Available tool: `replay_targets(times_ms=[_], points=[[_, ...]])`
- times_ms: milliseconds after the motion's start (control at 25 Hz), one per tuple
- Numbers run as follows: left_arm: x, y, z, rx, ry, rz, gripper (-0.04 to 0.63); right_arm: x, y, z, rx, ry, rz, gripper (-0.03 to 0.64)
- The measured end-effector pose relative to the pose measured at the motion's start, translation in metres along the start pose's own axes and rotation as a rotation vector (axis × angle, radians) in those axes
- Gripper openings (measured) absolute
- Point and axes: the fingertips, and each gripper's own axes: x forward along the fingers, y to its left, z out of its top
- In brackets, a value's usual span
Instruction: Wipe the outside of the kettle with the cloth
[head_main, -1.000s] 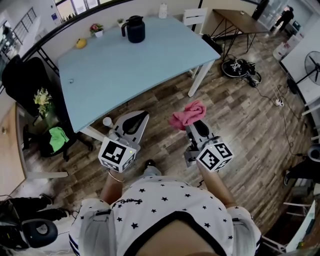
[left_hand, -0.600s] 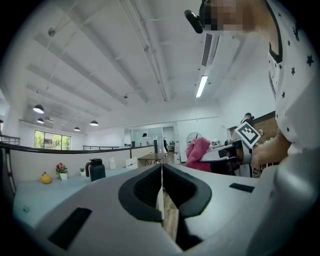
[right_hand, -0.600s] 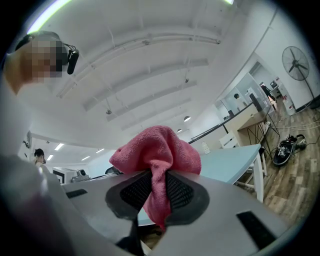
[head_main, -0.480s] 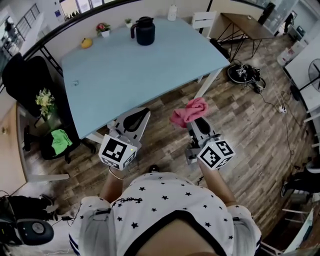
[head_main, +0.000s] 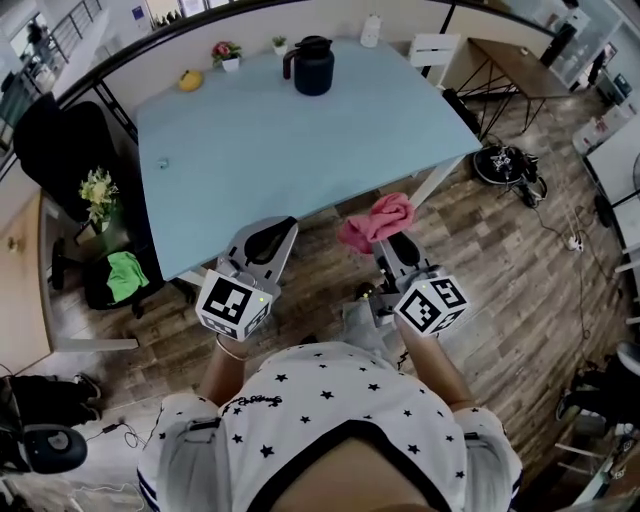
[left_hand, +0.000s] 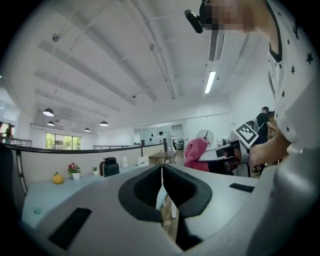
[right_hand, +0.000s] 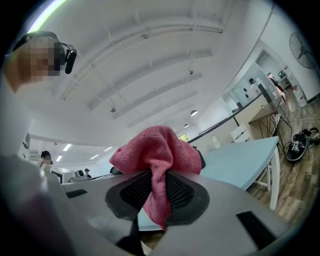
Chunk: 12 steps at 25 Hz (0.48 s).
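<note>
Gripping pink cloth (head_main: 375, 220) in R gripper (right_hand: 159, 176), bulk bunched above jaws | L gripper (left_hand: 161, 175) jaws pressed together, nothing betw. | kettle (head_main: 312, 66) upright at far table (head_main: 300, 150) edge, well apart from both grippers | both over wood floor (head_main: 500, 270), by table's near edge

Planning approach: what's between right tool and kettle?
Head view: a floor strip, then bare blue tabletop, between the right tool, shut on the pink cloth, and the kettle.
</note>
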Motion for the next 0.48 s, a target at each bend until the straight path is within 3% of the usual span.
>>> replay_targets(times_ms=[480], points=[[0.056,0.059,0.006,-0.019,0.032,0.256,0.031,0.108,-0.051,0.033,0.025,0.103,0.23,0.077]])
